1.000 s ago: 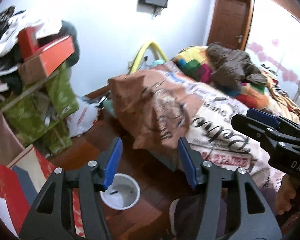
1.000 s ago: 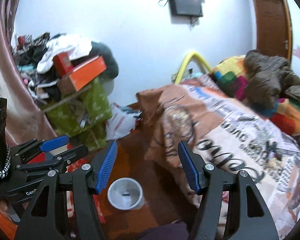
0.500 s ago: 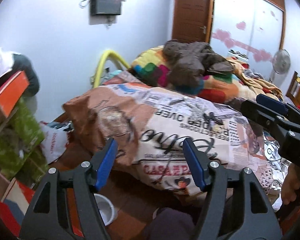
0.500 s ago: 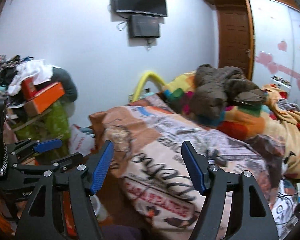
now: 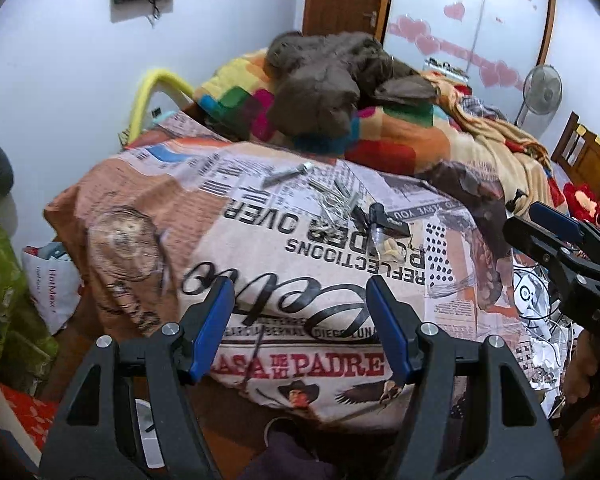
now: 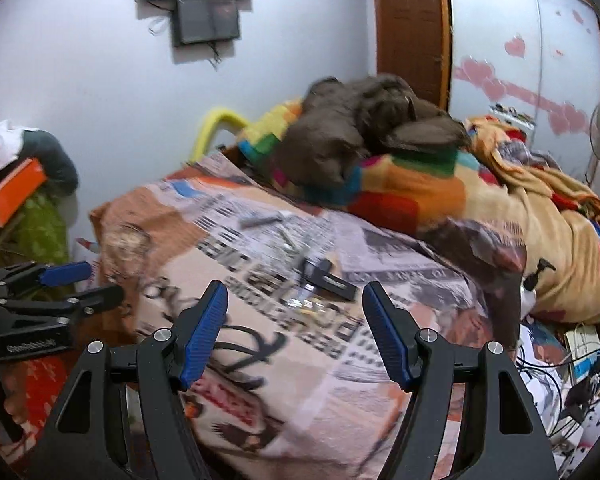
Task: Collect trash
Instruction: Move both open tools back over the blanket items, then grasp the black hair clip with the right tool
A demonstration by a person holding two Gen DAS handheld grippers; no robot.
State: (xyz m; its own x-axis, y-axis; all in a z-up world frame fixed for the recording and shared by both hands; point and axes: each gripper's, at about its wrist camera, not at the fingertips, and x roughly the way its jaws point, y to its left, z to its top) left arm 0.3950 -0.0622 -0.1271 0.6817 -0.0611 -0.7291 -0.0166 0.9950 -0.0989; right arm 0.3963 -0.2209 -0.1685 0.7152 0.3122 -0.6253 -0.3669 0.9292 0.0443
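Small trash lies on the newspaper-print bed cover (image 5: 260, 264): a crumpled clear wrapper (image 5: 336, 204), a grey tube-like piece (image 5: 288, 174), a black item (image 5: 384, 218) and a pale scrap (image 5: 392, 250). The same litter shows blurred in the right wrist view (image 6: 320, 280). My left gripper (image 5: 300, 328) is open and empty, above the cover's near edge, short of the litter. My right gripper (image 6: 294, 332) is open and empty, also short of it. The right gripper shows at the right of the left view (image 5: 560, 240); the left gripper shows at the left of the right view (image 6: 52, 288).
A colourful blanket (image 5: 384, 128) with a brown garment (image 5: 320, 80) lies behind the litter. A white cup (image 5: 148, 436) stands on the floor at lower left. A white plastic bag (image 5: 48, 280) and green-covered clutter (image 6: 40, 220) sit left. Cables and boxes (image 6: 572, 384) lie right.
Both views have swung up and right from the floor and cup to the top of the bed. The litter on the cover has come into view. Both grippers stay open.
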